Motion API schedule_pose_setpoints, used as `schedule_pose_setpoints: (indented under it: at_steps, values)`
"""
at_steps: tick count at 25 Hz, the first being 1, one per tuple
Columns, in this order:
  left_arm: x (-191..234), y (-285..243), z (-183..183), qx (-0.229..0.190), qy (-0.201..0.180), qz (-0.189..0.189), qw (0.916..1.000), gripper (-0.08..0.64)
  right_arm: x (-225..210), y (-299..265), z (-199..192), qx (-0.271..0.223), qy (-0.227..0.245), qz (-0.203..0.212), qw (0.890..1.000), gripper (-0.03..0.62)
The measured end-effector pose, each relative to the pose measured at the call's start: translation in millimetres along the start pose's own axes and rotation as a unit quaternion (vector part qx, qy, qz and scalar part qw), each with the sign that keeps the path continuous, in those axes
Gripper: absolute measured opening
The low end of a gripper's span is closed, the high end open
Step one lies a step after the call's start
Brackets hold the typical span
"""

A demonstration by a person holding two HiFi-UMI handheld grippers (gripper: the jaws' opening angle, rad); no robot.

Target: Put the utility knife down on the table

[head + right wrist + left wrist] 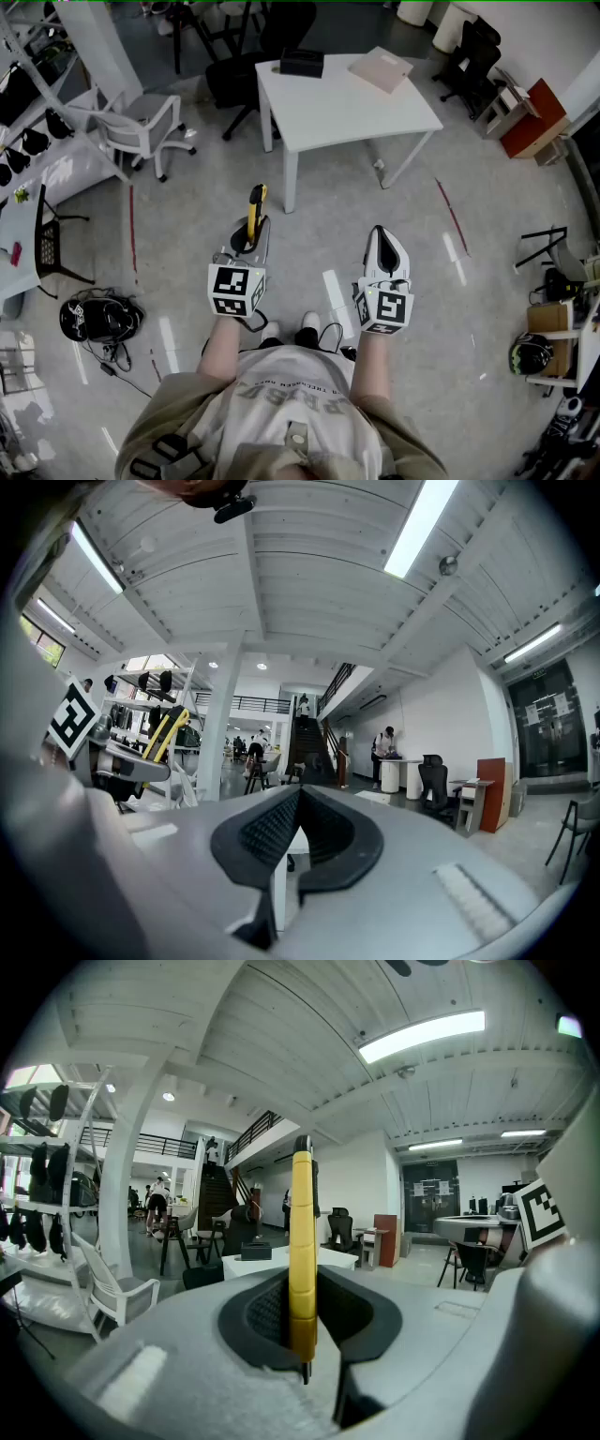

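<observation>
My left gripper (pixel 249 236) is shut on a yellow and black utility knife (pixel 255 212), which stands upright between the pads and sticks out past the jaw tips. In the left gripper view the knife (pixel 302 1241) rises as a yellow strip straight up the middle of the jaws. My right gripper (pixel 385 246) is shut with nothing between its pads (pixel 292 832); from there the knife (pixel 165 731) shows at the far left. Both grippers are held about level over the floor, well short of the white table (pixel 337 108).
On the white table lie a black box (pixel 301 63) and a tan folder (pixel 382 68). A grey chair (pixel 141 127) and a black office chair (pixel 234 75) stand to its left. A helmet and cables (pixel 100 319) lie on the floor at the left. Shelves stand along both sides.
</observation>
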State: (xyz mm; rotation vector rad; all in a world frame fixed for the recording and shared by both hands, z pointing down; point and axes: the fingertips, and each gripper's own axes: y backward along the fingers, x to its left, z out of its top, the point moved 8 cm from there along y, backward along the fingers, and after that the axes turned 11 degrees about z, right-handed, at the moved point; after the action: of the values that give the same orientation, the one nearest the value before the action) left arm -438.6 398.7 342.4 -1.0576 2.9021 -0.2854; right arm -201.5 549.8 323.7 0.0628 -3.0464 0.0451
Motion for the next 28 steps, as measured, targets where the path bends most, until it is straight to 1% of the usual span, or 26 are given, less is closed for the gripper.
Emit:
schedule_pose_setpoints:
  at_steps: [10,14,17,20,25,27,28]
  values:
    - [-6,-14,0,0.000,-0.004,0.000,1.0000,0.048,-12,-7,-4,0.000,0.003,0.001,1.000,-0.003]
    - [-10,-20,-2,0.004,-0.005,-0.001,1.0000,0.048,-15,-11,-7,0.003,0.003,0.011,1.000,-0.003]
    - [-14,-28,-1,0.011,-0.011,-0.010,0.9998,0.048,-17,-16,-9,0.005,0.002,0.022,1.000,-0.002]
    - [-25,-37,-2,0.022,-0.035,-0.025,0.9988,0.048,-23,-19,-12,0.010,0.002,0.040,0.999,-0.002]
    - [-44,-56,-2,0.046,-0.074,-0.053,0.9948,0.048,-50,-19,-17,0.005,-0.026,0.097,0.995,0.000]
    - [-52,-64,-2,0.053,-0.091,-0.060,0.9926,0.048,-63,-19,-18,0.009,-0.023,0.108,0.994,0.002]
    - [-56,-68,-2,0.056,-0.102,-0.063,0.9912,0.048,-69,-20,-18,0.013,-0.020,0.117,0.993,0.012]
